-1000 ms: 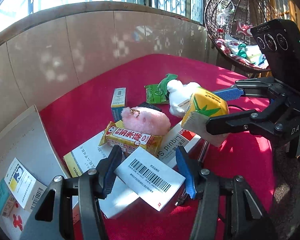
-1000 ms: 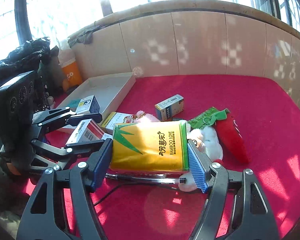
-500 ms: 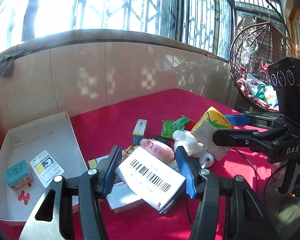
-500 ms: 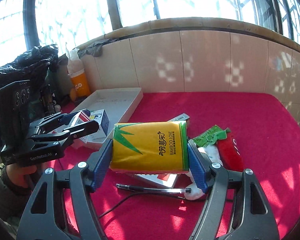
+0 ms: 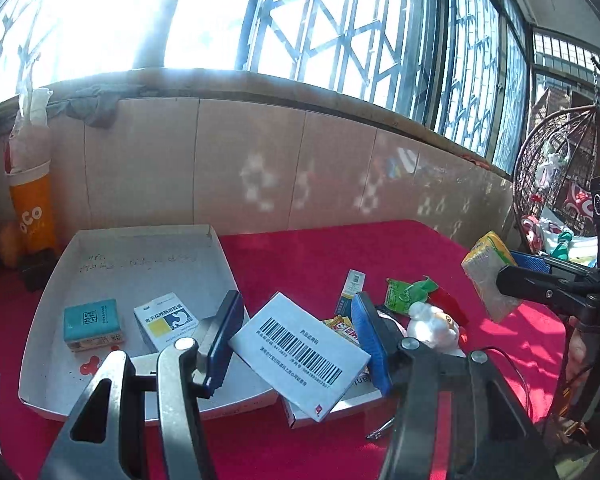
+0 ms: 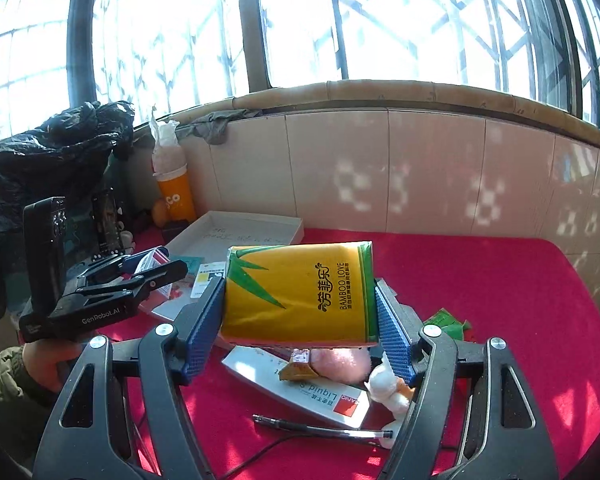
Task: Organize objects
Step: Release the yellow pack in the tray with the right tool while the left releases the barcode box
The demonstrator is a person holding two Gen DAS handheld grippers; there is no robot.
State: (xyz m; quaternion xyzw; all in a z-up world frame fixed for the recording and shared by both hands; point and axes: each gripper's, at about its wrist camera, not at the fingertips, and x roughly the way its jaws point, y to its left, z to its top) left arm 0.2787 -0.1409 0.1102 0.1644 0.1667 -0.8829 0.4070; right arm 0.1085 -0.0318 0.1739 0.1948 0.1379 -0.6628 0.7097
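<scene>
My left gripper (image 5: 298, 342) is shut on a white box with a barcode (image 5: 300, 354), held tilted in the air beside the right edge of a white cardboard tray (image 5: 112, 254). A teal box (image 5: 92, 322) and a white-and-yellow medicine box (image 5: 166, 320) lie in the tray. Between the blue pads of my right gripper (image 6: 300, 320) sits a yellow tissue pack (image 6: 296, 292) with green bamboo leaves, lifted above the pile. That pack (image 5: 486, 276) shows at the right of the left wrist view. Beneath it lie a pink plush (image 6: 342, 364), a white plush (image 6: 392, 386) and a flat white box (image 6: 300, 388).
A red cloth (image 6: 500, 292) covers the surface, ending at a tiled wall (image 5: 260, 168). A pen (image 6: 320, 428) and a cable lie near the front. A small blue box (image 5: 350, 290), a green packet (image 5: 404, 292), an orange cup (image 5: 30, 216) and a wicker chair (image 5: 556, 184) are around.
Both grippers have risen with their loads. The left one has swung left, bringing the tray into full view; the barcode box and tissue pack stay gripped.
</scene>
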